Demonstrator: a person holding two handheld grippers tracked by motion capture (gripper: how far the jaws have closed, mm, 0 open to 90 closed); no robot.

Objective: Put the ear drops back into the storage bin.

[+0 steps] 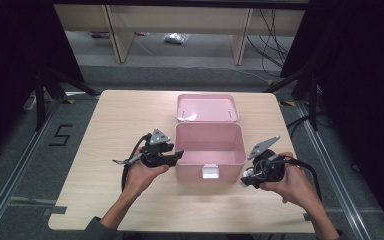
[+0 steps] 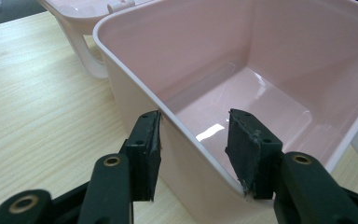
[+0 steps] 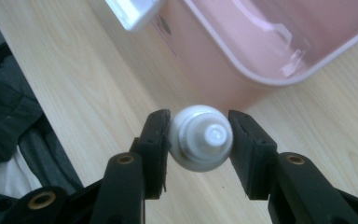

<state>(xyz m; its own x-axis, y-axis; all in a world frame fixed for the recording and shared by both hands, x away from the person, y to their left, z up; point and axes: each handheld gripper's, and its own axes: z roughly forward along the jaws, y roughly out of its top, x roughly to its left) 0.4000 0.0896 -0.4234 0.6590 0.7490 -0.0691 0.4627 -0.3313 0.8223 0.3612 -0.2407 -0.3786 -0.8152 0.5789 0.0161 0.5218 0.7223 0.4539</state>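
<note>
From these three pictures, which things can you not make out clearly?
- White round object in the right claw, right gripper view: seen end-on, so its body and identity are hidden.
- White latch, same view: cut off by the top edge.
- Pink box lid, left gripper view: mostly cut off by the top edge.
- Small bag on the floor, high view: too small to identify.

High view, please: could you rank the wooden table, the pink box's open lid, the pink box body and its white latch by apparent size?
1. Wooden table.
2. Pink box body.
3. Open lid, somewhat smaller, though it lies farther from the camera.
4. White latch.
</note>
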